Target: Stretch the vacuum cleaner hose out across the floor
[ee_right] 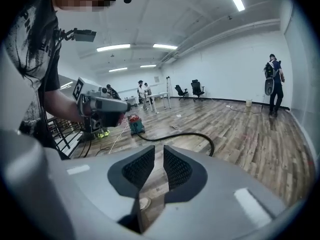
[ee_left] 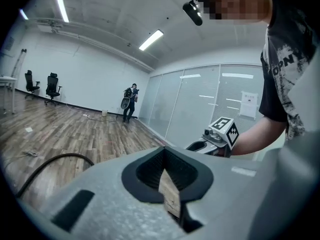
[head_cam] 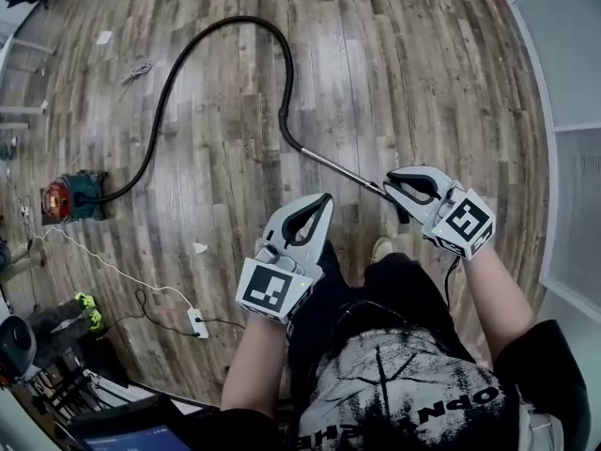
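on the floor (head_cam: 423, 64), the hose (head_cam: 169, 92) is lying looped from the vacuum (head_cam: 70, 198) to the wand (head_cam: 333, 165), whose end is just beside the right gripper (head_cam: 391, 182). a grasp seems to be being set up: the right jaws are being held slightly apart and empty, those of the left gripper (head_cam: 322, 202) together. next, the wand is likely needing to be clamped and drawn away.

Overhead and jaw-height views sharing hose (head_cam: 235, 19)
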{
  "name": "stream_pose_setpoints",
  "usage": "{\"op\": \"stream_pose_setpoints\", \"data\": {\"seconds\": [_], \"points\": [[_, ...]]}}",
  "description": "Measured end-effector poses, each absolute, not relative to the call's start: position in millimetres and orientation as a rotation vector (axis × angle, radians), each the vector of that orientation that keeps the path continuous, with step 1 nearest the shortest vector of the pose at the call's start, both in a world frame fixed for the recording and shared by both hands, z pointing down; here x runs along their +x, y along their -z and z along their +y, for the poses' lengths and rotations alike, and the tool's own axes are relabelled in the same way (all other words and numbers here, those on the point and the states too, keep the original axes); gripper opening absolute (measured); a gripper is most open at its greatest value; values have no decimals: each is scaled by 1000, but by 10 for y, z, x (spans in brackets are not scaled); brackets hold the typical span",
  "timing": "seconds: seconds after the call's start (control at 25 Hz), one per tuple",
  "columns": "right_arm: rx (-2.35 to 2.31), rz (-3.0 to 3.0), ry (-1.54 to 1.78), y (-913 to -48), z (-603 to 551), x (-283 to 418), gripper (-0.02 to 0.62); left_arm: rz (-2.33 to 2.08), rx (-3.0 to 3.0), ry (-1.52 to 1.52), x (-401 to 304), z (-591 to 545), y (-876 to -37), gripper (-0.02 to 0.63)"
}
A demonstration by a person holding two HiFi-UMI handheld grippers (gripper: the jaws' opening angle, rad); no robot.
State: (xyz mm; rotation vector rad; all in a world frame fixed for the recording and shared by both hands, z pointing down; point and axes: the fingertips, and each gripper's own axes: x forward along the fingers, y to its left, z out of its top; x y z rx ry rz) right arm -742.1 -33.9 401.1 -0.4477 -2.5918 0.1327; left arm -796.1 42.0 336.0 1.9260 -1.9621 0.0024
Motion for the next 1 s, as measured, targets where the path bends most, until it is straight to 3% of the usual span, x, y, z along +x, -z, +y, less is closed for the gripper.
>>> {"op": "stream_pose_setpoints", "data": {"seconds": [0.28, 0.6, 1.0], "points": [[-453, -2437, -31, -5116, -568, -7278, 110, -1949, 1936, 104, -7891, 179, -3928, 0], [-395, -2269, -54, -7292, -706, -7352, 231, -1938, 1955, 130, -7999, -21, -5303, 0], [-439, -2045, -44, -9957, -777, -7196, 253, -2110, 1892, 112, -8053, 63, -6541, 0]]}}
